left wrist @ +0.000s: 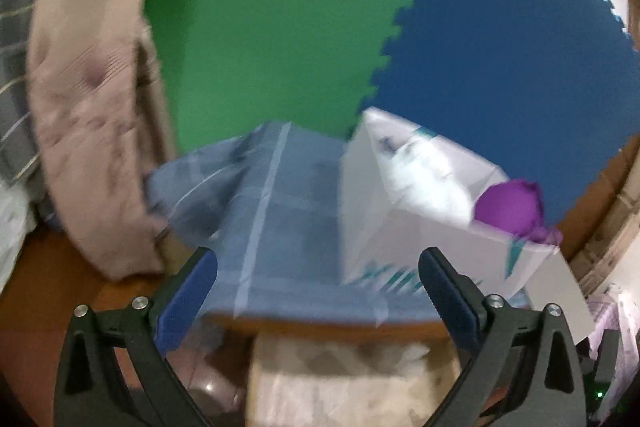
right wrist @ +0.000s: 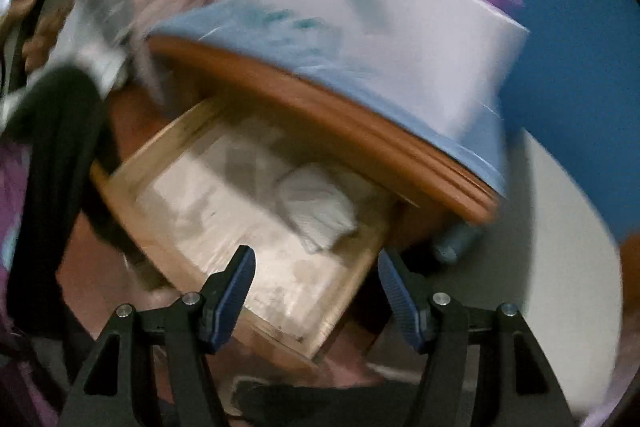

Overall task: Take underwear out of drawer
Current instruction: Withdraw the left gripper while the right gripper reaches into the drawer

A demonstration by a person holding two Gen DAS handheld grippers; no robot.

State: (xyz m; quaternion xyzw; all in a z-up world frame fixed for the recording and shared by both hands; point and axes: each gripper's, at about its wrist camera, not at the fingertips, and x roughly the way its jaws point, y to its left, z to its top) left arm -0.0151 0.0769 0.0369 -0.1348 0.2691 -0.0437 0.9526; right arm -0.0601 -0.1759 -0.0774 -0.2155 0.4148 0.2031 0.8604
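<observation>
The drawer (right wrist: 256, 227) is standing pulled out from under the desk (right wrist: 340, 123), so its inside is lying open to reach from above. A folded white bundle, which I am taking to be the underwear (right wrist: 320, 211), is lying at the drawer's far corner, tucked just under the overhanging desk edge. The right gripper (right wrist: 316, 291) is pointing down into the drawer with its fingers spread apart and nothing between them; the bundle is sitting ahead of the tips, not touched. That aim looks like the line-up for a pick.

The left gripper (left wrist: 316, 291) is hovering over the desk top with its fingers released wide and gripping nothing, apparently keeping clear of the drawer.

The left view is showing what the right one blurs: a blue checked cloth (left wrist: 280, 227) covering the desk, a white box (left wrist: 420, 195) on it, and a purple thing (left wrist: 512, 207) beside the box. It is showing only a smeared strip of drawer, and no bundle. Only the right view is giving the drawer's contents.
</observation>
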